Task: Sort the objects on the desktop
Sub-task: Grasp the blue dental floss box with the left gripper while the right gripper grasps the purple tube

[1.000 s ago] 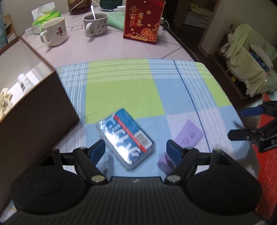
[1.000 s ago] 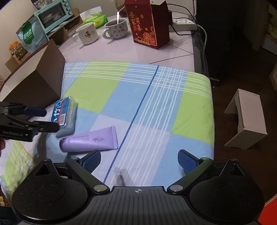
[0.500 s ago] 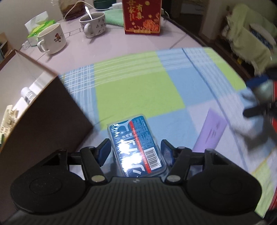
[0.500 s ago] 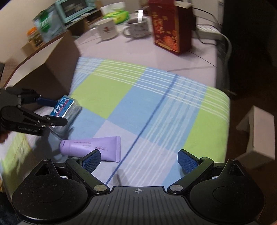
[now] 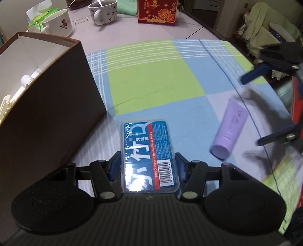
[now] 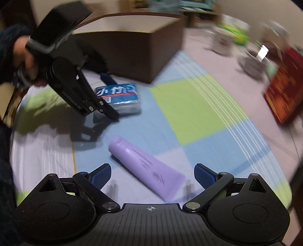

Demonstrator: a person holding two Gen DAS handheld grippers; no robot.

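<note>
Beside the brown box (image 5: pixel 47 106), your left hand-held gripper (image 5: pixel 147 166) clamps the blue floss-pick pack (image 5: pixel 148 153); your right hand-held gripper (image 6: pixel 152 175) spreads wide around the purple tube (image 6: pixel 145 166).

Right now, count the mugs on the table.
2. A white mug behind the brown box, a patterned mug beside the red box. Others may be hidden.

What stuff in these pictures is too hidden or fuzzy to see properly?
- Brown box contents: in the left wrist view its wall hides all but a white cap and pale edges.
- Mugs and red box: smeared by motion blur in the right wrist view.
- Floss pick box: the left tool hides its near end and sides.
- Purple tube: print too blurred to read.
</note>
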